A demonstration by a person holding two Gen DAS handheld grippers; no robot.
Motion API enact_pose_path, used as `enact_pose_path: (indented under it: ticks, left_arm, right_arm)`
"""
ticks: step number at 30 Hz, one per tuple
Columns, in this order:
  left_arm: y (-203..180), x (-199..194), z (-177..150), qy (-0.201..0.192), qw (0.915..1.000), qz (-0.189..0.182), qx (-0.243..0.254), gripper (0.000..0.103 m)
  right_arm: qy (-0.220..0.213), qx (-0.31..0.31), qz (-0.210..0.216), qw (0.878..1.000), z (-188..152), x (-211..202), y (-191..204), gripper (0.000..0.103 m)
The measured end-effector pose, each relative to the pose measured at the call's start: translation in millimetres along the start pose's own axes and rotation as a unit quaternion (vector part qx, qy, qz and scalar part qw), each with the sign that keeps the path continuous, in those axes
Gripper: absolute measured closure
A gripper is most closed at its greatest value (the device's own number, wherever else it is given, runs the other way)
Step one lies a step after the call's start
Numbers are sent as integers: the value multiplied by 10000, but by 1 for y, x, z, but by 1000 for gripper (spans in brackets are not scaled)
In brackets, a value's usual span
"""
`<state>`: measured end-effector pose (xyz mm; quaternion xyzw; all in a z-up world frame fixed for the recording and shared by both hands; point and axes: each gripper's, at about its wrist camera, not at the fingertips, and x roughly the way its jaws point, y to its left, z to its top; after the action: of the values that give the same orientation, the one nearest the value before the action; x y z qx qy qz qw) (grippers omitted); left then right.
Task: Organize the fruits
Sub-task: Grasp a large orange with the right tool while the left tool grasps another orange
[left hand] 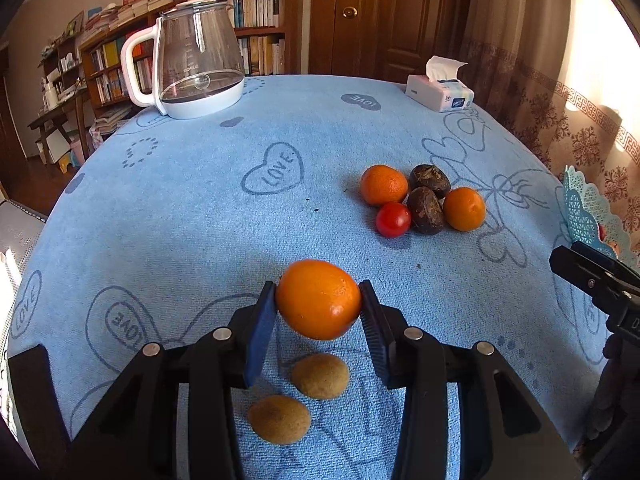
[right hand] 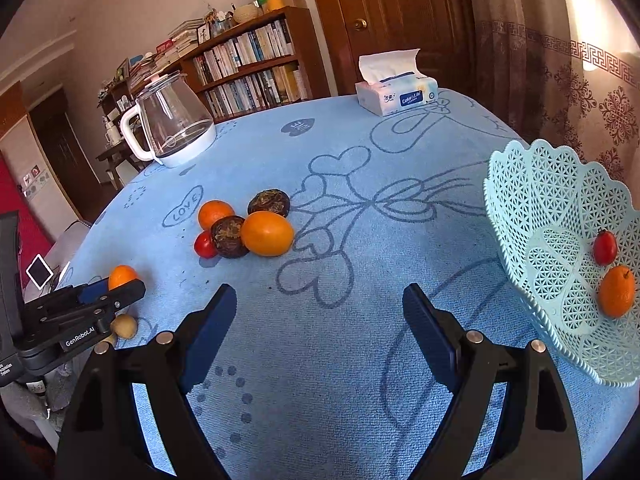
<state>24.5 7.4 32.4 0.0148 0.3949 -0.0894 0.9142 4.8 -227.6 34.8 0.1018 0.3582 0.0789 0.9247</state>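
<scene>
Left gripper [left hand: 319,300] clamped on an orange [left hand: 318,299], one finger pad against each side; fruit lifted clear of the surface [left hand: 200,220], shadow visible beneath. Same orange seen partly in right wrist view, poking out above the left gripper's fingers.

Two kiwis [left hand: 320,376] [left hand: 279,419] on the blue cloth directly below the left gripper, near each other, not touching as far as visible.

Cluster of loose fruit mid-surface: two oranges [left hand: 384,185] [left hand: 464,209], one small red tomato [left hand: 393,220], two dark brown rough-skinned round fruits [left hand: 430,176] [left hand: 425,210], species not identifiable. All five bunched together, neighbours touching or nearly so.

Right gripper [right hand: 319,300] hovering over bare cloth, fingers spread wide, nothing between them.

Pale turquoise lattice basket [right hand: 520,200] at right edge of surface, seen tilted in the right wrist view. Inside: one orange [right hand: 616,291] and one red tomato [right hand: 605,247], close together, contact uncertain.

Glass kettle with white handle and base [left hand: 192,60] at far left of surface, upright. Tissue pack [left hand: 440,92] at far right, one sheet sticking up. Bookshelf [left hand: 256,20] and wooden door [left hand: 384,20] behind the surface.
</scene>
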Motion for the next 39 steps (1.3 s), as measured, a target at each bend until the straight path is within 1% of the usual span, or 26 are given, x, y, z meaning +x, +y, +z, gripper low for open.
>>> enact_pose_path:
  ticks: [6,9,14,15,17,19,21,23,25,26,27,34,39]
  left_arm:
    - [11,-7,9,-204,9997,14,-127,61]
    - [17,-6,12,-242,9995,12,-218,61]
    - [26,-3,13,-239,9992,-26,-332,61]
    - [27,-2,14,-233,9992,-26,-331,61]
    - [30,-1,14,-233,9991,-32,-347,61]
    - [32,0,14,-226,9990,-49,-373,61]
    - [33,2,14,-213,9990,-54,-391,61]
    - [35,4,14,-187,9990,-68,-404,61]
    - [35,6,13,-161,9990,-82,-399,61]
    - [34,7,13,-153,9991,-85,-396,61]
    - [34,7,13,-145,9991,-90,-394,61]
    - [35,8,11,-145,9990,-95,-421,61]
    - [34,8,11,-167,9989,-142,-424,61]
  right_arm:
    - [165,-207,106,9996,16,17,16,17]
    - [316,-277,217,9989,22,32,24,17]
    - [595,-276,251,9975,30,60,34,17]
    - [615,-293,240,9974,32,65,36,18]
    - [669,-342,218,9969,35,75,39,29]
    - [771,-352,240,9961,37,85,40,43]
    - [820,-274,368,9956,39,90,39,44]
    - [802,-237,450,9955,41,92,40,48]
    - [770,-290,431,9957,42,92,41,52]
    - [758,-299,419,9958,41,92,41,52]
    - [751,-286,417,9959,41,92,40,56]
    - [682,-249,456,9963,34,83,40,56]
    - [468,-234,415,9978,28,68,40,56]
